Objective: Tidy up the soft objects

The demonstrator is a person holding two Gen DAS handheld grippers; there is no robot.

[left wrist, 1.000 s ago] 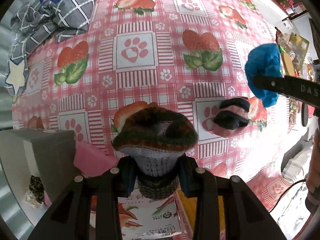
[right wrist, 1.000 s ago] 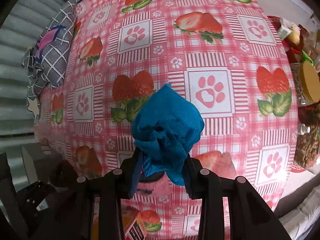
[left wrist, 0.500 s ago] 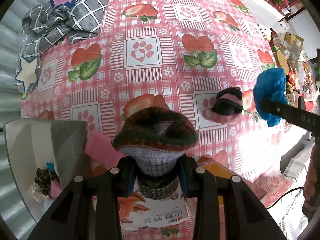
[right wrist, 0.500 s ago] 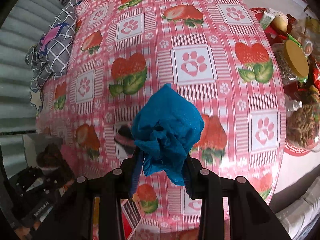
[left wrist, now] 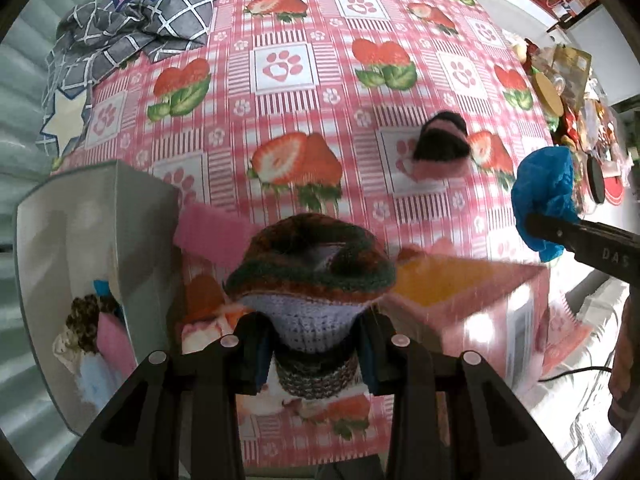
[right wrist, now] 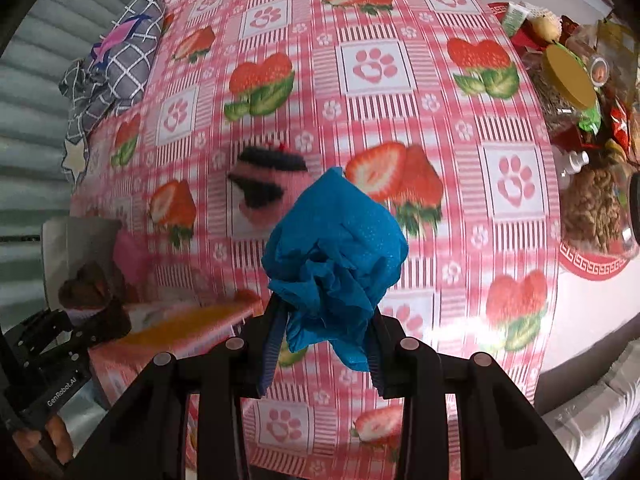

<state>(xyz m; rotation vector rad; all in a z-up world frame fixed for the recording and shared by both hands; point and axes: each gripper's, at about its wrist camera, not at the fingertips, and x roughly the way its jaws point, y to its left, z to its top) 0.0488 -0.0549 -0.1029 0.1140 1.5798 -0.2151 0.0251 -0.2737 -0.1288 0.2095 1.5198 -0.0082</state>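
My left gripper (left wrist: 314, 350) is shut on a knitted piece (left wrist: 312, 268) with a brown-green rim and a pale lilac body, held above the table's near edge. My right gripper (right wrist: 322, 344) is shut on a crumpled blue cloth (right wrist: 336, 248); it also shows in the left wrist view as the blue cloth (left wrist: 546, 196). A pink-and-black knitted item (left wrist: 440, 142) lies loose on the strawberry tablecloth (left wrist: 280, 20), seen too in the right wrist view as the pink-and-black item (right wrist: 266, 184). A grey bin (left wrist: 92, 240) at the left holds several soft pieces.
A pink carton with an orange top (left wrist: 472, 296) lies beside the bin, with a pink cloth (left wrist: 212, 236) next to it. A grey checked blanket (left wrist: 136, 24) lies at the far left. Jars and snack packs (right wrist: 580, 92) crowd the right edge.
Both grippers have moved toward the near edge of the table with their loads. The grey bin and the pink carton now fill more of the left wrist view.
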